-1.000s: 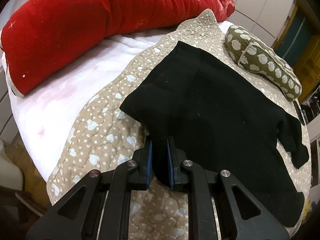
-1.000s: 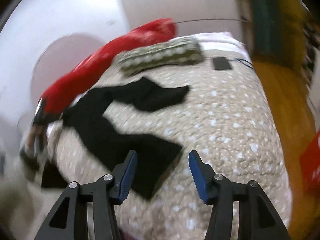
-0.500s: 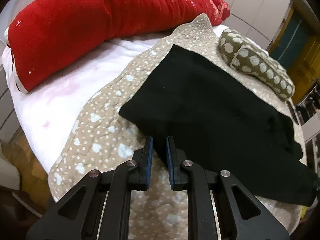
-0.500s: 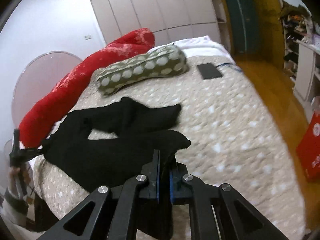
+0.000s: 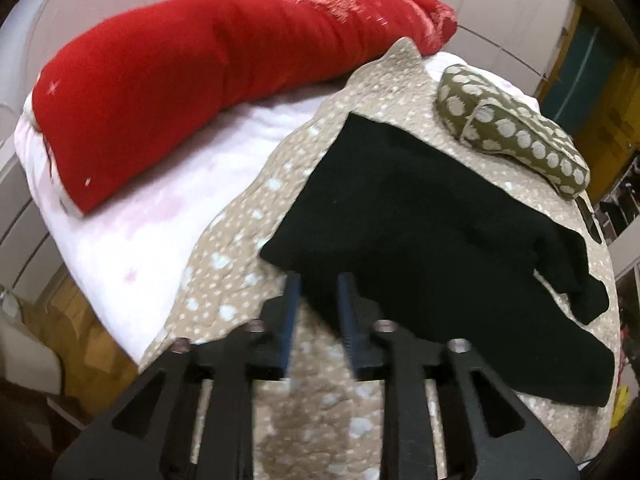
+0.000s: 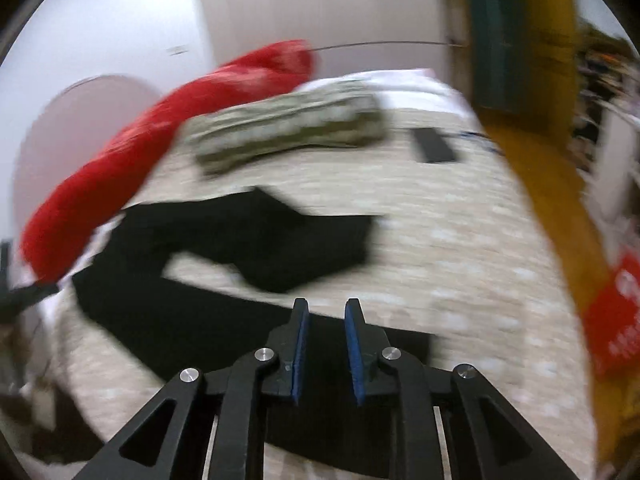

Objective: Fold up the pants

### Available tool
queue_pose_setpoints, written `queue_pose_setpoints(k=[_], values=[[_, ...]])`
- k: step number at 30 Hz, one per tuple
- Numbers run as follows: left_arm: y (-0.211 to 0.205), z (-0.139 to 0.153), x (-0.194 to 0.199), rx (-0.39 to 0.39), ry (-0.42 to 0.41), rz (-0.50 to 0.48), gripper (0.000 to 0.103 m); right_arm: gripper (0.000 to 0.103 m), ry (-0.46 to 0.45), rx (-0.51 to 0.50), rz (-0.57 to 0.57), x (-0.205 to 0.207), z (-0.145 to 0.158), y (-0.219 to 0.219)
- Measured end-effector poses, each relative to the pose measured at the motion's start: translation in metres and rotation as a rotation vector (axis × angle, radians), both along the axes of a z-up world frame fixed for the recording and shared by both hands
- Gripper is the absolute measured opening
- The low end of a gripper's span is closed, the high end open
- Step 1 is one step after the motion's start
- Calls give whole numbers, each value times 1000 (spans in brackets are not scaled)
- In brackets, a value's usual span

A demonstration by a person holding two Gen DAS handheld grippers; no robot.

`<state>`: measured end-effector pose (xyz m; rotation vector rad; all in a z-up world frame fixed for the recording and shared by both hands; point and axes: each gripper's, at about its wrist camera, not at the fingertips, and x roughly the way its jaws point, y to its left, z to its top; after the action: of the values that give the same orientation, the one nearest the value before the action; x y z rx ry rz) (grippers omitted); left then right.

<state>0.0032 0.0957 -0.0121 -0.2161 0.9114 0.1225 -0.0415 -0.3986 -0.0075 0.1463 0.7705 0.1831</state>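
- Left wrist view: my left gripper (image 5: 318, 298) has its jaws a little apart, having just been opening. The near corner of the black pants (image 5: 432, 232) sits in the gap, but the blue pads (image 5: 289, 312) look clear of the cloth, so released. Bit of blur here.
- Pants lie spread flat on the beige dotted quilt (image 5: 224, 280), waist end nearest me, legs running off to the right; one leg end is bunched up near the right edge.
- Beyond the pants, an olive dotted pillow (image 5: 516, 140) sits on the quilt, near but not touching them.
- Long red bolster (image 5: 192, 80) lies on the white sheet (image 5: 160, 184) at the back left.
- Right wrist view: my right gripper (image 6: 326, 310) also shows a narrow gap and has just been opening. Black cloth lies under and behind the fingers (image 6: 300, 344), none pinched between the pads that I can see.
- Heavy motion blur in this view. Pants (image 6: 248, 236) show two legs splayed apart on the quilt (image 6: 460, 248).
- Farther back, a dark flat object (image 6: 434, 145) rests on the quilt, right of the pillow (image 6: 288, 128); can't tell what it is.
- Red box (image 6: 616, 312) at right, off the bed.
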Motion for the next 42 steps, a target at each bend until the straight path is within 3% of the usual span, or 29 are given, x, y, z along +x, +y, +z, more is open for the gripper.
queue_pose_setpoints(k=[1,2,4,8,12,16,19,24,28,33,37,42], values=[[-7,1,2,10,-10,-13,46,18,-3,22,45,5,-2,16],[-11,2,3,19,-17,-21,51,18,-1,50,91,11,-5,32],[-22,1,7,45,-32,-43,51,18,12,79,167,24,-13,64],[-36,-14,23,70,-10,-66,51,23,3,0,278,43,-29,120],[-37,-41,38,74,43,-60,51,33,46,35,346,55,-47,143],[-31,-57,45,78,64,-66,51,35,137,-20,381,64,-73,160],[-28,-52,49,87,64,-75,51,36,132,-19,407,70,-60,160],[-24,-41,55,113,31,-63,51,41,39,56,450,102,-24,162],[-16,-39,68,83,38,-70,51,44,-7,12,484,145,-11,187],[-5,-42,89,78,43,-48,51,46,41,-17,517,209,-11,219],[5,-52,98,30,77,-44,51,46,86,-64,553,253,-25,241],[6,-55,100,34,73,-62,53,47,162,-159,614,297,-47,263]])
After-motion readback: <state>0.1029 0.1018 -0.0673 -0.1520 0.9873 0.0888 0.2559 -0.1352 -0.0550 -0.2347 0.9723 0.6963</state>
